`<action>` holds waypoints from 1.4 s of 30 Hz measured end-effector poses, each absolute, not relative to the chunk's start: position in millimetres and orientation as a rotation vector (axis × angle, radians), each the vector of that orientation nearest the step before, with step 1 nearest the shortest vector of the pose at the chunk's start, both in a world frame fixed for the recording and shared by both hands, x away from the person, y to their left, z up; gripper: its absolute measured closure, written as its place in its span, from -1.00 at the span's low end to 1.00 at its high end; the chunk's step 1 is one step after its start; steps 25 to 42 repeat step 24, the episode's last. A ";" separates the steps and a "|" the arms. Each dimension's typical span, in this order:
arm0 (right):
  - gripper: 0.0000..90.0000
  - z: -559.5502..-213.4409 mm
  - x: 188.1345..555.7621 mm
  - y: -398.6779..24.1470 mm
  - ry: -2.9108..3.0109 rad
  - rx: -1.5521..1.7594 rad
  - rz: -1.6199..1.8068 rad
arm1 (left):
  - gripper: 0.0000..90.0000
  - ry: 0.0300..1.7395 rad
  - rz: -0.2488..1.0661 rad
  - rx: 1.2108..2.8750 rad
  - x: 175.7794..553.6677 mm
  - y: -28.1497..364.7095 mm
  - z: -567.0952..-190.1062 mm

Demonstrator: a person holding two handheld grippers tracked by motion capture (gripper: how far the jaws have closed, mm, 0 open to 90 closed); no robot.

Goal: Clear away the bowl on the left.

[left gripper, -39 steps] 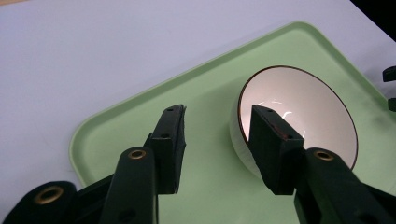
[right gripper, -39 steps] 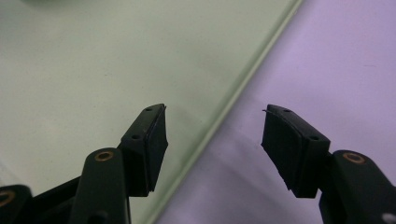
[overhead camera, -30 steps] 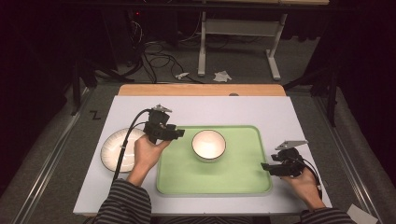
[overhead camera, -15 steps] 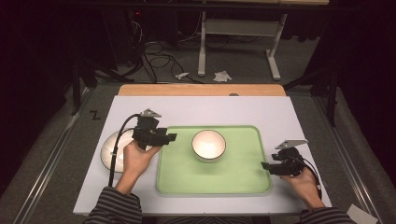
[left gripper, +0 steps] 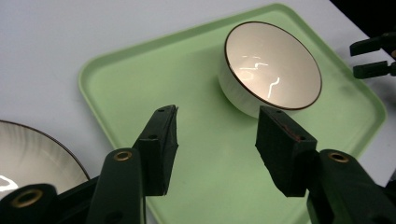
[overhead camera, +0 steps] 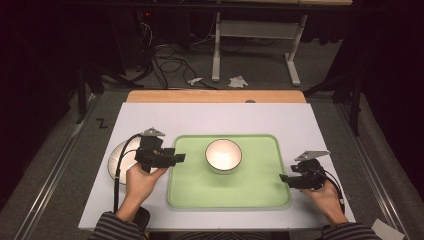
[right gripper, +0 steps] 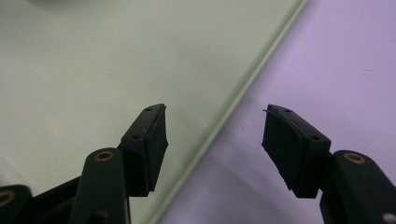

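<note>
A white bowl (overhead camera: pixel 223 155) with a thin dark rim stands upright on a pale green tray (overhead camera: pixel 200 192), a little far of the tray's middle. Its inside is glossy and catches bright streaks of light. The tray has rounded corners and a raised lip, and it lies on a white table (overhead camera: pixel 150 117) whose far edge is bare wood.

In the high view the left gripper (overhead camera: pixel 176 157) hangs over the tray's left edge, held in the left hand (overhead camera: pixel 141 180), with its cable looping down toward the near side. Just left of it, partly under the gripper, lies a white plate (overhead camera: pixel 120 155) on the table, off the tray. The right gripper (overhead camera: pixel 283 178) sits near the tray's right near corner, in the right hand (overhead camera: pixel 322 196). Striped sleeves show at the near edge.

The left gripper view makes plain what the high view cannot: the jaws are spread wide with nothing between them, aimed over green tray (left gripper: pixel 140 65) toward the bowl (left gripper: pixel 268 70), which is apart from them. It also shows the bowl's outer white wall, the dark line round the plate (left gripper: pixel 32 154), and the right gripper's tips (left gripper: pixel 373 58) beyond the tray's right side.

The right gripper view shows its own jaws likewise spread and empty, straddling the tray's lip (right gripper: pixel 247 88), one jaw over green and the other over the white table (right gripper: pixel 345 60)
</note>
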State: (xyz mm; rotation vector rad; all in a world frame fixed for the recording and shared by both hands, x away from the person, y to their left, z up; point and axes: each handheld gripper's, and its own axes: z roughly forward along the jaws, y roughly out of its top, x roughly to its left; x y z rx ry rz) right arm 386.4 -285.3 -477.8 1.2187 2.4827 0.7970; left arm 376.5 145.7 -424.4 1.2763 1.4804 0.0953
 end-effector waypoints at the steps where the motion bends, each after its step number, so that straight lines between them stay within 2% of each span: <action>1: -0.08 -477.7 385.1 -284.6 2.482 1.212 0.797 | 0.07 1.484 0.088 1.261 374.2 145.6 -425.4; 7: -0.09 -477.3 385.3 -284.9 2.475 1.221 0.803 | 0.05 1.493 0.086 1.280 362.6 140.5 -441.0; 10: -0.09 -477.3 385.2 -284.8 2.471 1.226 0.800 | 0.04 1.511 0.086 1.324 360.1 134.5 -452.1; 13: -0.09 -477.0 384.3 -284.6 2.467 1.222 0.792 | 0.04 1.508 0.139 1.403 356.8 126.9 -462.0; 42: -0.10 -478.0 386.0 -284.3 2.475 1.204 0.799 | 0.06 1.504 0.169 1.417 360.0 126.0 -466.0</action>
